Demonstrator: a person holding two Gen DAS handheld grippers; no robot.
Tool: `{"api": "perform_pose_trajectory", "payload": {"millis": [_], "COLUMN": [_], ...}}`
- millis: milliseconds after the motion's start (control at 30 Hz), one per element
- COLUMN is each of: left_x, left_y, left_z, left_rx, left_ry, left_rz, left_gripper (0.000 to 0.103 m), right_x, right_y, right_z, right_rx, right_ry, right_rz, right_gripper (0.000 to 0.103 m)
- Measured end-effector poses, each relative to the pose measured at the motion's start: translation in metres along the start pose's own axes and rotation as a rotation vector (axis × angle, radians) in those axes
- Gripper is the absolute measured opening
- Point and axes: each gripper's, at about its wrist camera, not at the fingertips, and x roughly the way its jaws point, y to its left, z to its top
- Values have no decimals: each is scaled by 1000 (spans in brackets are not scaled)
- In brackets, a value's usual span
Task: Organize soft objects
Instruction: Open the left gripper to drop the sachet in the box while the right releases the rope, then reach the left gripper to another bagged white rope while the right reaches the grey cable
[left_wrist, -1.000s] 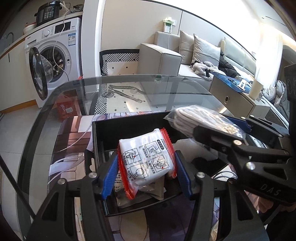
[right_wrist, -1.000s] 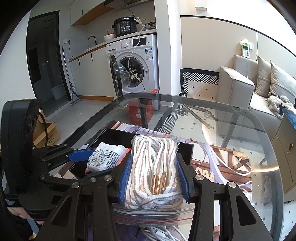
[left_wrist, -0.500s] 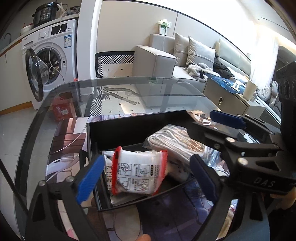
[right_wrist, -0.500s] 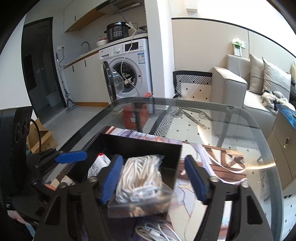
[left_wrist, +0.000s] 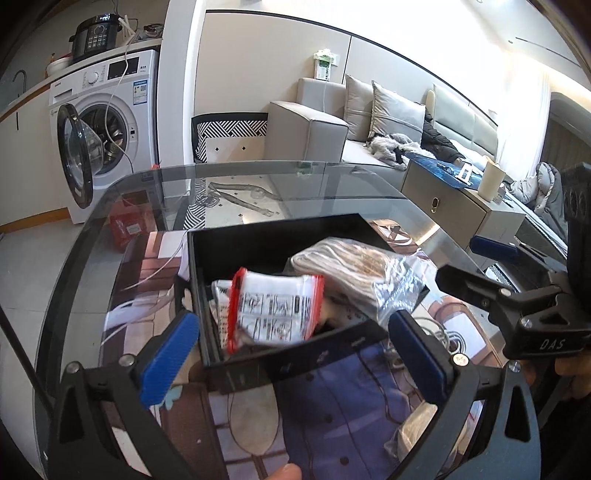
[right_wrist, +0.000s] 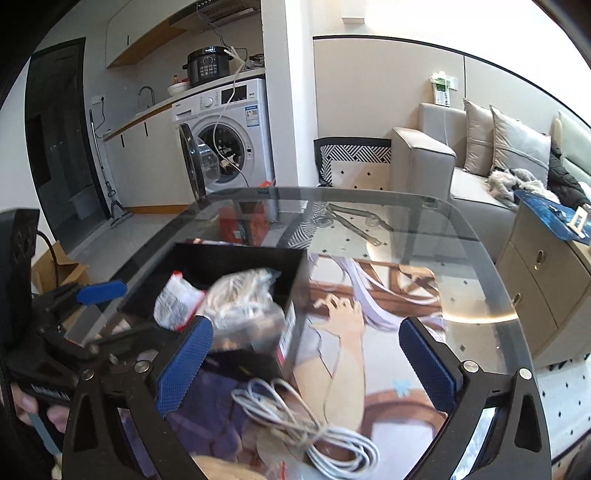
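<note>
Red-edged packet (left_wrist: 273, 310) lies across my black box (left_wrist: 258, 236), long axis sideways, beside the bagged rope (left_wrist: 354, 273); both my grippers' fingers (left_wrist: 168, 356) (right_wrist: 424, 362) spread wide, empty.

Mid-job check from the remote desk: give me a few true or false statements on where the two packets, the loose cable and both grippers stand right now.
1. The red-edged packet lies in the black box. True.
2. The left gripper is clamped on that packet. False: its fingers are spread wide and hold nothing.
3. The bagged rope lies in the box beside the packet. True.
4. The white cable is in the box. False: it lies on the table mat outside it.
5. The right gripper is open. True.
</note>
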Motion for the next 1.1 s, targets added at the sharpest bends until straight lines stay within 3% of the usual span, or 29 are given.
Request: {"api": "perform_pose_trajectory", "payload": {"millis": [667, 967, 1100], "left_x": [-21, -7, -2], "left_y": [-24, -38, -49], "left_z": [-28, -45, -52], "left_rx": [71, 151, 174], "left_ry": [-4, 70, 112], "left_rz": [-4, -11, -62], "left_gripper": [103, 103, 103], "right_x": [-42, -48, -52], "right_y": [-8, -3, -7], "right_z": [-56, -59, -59], "right_rx": [-3, -19, -13], "right_ry": [-3, 9, 8], "right_rz": [12, 46, 39], "right_gripper": [102, 102, 102]}}
